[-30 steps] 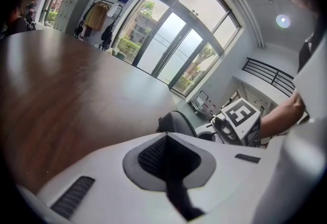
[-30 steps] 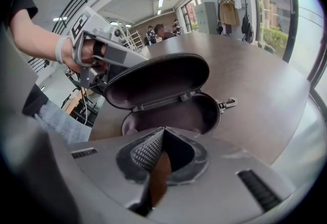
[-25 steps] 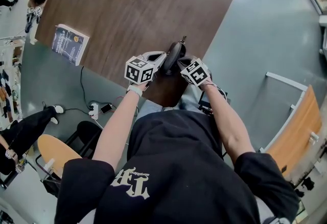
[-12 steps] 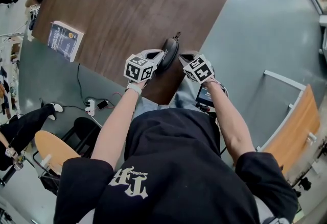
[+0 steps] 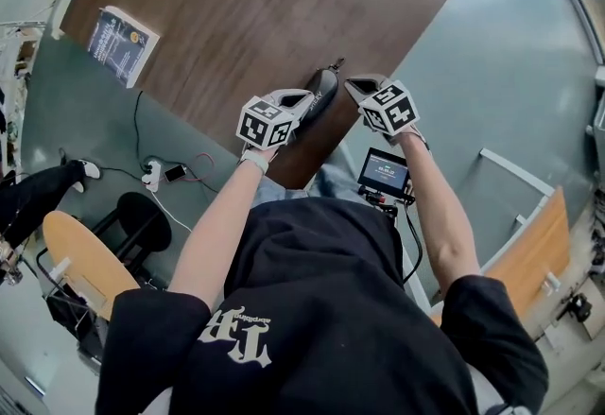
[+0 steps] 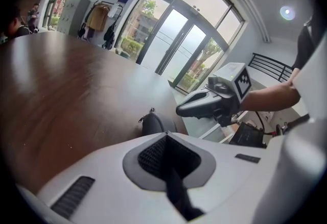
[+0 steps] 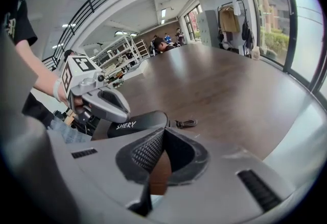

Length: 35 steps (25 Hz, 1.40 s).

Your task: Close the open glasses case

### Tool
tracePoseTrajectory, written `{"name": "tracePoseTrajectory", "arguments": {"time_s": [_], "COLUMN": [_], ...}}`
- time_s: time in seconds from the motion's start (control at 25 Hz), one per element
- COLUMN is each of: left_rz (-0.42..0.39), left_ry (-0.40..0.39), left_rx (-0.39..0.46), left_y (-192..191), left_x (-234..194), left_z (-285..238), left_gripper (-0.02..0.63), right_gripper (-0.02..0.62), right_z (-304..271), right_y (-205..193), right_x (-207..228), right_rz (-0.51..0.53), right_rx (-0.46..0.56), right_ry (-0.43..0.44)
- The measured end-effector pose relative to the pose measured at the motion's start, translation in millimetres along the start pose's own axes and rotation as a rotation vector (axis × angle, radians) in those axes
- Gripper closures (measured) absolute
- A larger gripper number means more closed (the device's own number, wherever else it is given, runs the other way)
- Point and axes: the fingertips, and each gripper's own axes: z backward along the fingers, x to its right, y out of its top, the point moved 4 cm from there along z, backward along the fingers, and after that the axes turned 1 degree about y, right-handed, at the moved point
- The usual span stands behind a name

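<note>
The black glasses case [image 5: 319, 92] lies on the near corner of the brown table [image 5: 246, 7] with its lid down. Its zip pull [image 5: 336, 65] points away from me. My left gripper [image 5: 304, 99] is shut, its tip at the case's near left side; whether it touches, I cannot tell. My right gripper [image 5: 352, 84] is shut and empty, a short way to the right of the case, past the table edge. The right gripper view shows the case [image 7: 138, 122] under the left gripper [image 7: 120, 115]. The left gripper view shows the case [image 6: 153, 125] and the right gripper [image 6: 186, 109] clear of it.
A book [image 5: 121, 43] lies at the table's left edge. A small screen [image 5: 383, 172] hangs below my right arm. On the floor lie a power strip and cables [image 5: 156, 175]. Wooden chairs stand at the left [image 5: 76, 262] and right [image 5: 534, 248].
The case lid stood up a second ago and now lies down. The right gripper has drawn away from the case to the right. The left gripper stays beside the case.
</note>
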Motion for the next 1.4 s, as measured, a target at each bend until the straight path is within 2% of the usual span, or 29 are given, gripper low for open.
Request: {"name": "tracePoseTrajectory", "arguments": {"time_s": [0.2,0.36,0.44,0.68,0.8,0.88,0.96,1.12,1.24,1.4], "left_rz": [0.025,0.012,0.000,0.006,0.000,-0.006,-0.014,-0.039,-0.061,-0.092], "left_ry": [0.004,0.012,0.021,0.014,0.016,0.025,0.034,0.056,0.085,0.111], "left_rx": [0.010,0.020,0.024,0.032,0.033,0.037,0.041,0.046,0.058,0.074], "left_y": [-4,-5,-6,-1,2,3,3,4,6,6], "left_x": [1,12,18,26,30,31,31,32,32,33], "left_z": [-5,-5,-4,-4,-3,-4,-4,-5,-5,-6], "left_gripper": [0.600,0.600,0.600,0.600,0.600,0.600,0.600,0.600,0.600,0.600], "right_gripper": [0.607,0.607,0.607,0.607,0.607,0.607,0.607,0.607,0.607,0.607], "right_z": [-9,-12,-14,-6,2,2,-4,-19,-30,-43], "right_y": [24,38,46,68,78,85,91,90,82,83], "right_x": [21,38,50,102,119,122,114,80,60,48], "right_rz": [-0.009,-0.061,-0.111,-0.345,-0.338,-0.272,-0.181,-0.044,-0.009,-0.034], "right_rx": [-0.009,0.015,0.060,0.291,0.318,0.275,0.191,-0.062,-0.230,-0.333], "right_ry": [0.045,0.069,0.056,0.030,0.045,0.071,0.120,0.254,0.311,0.348]}}
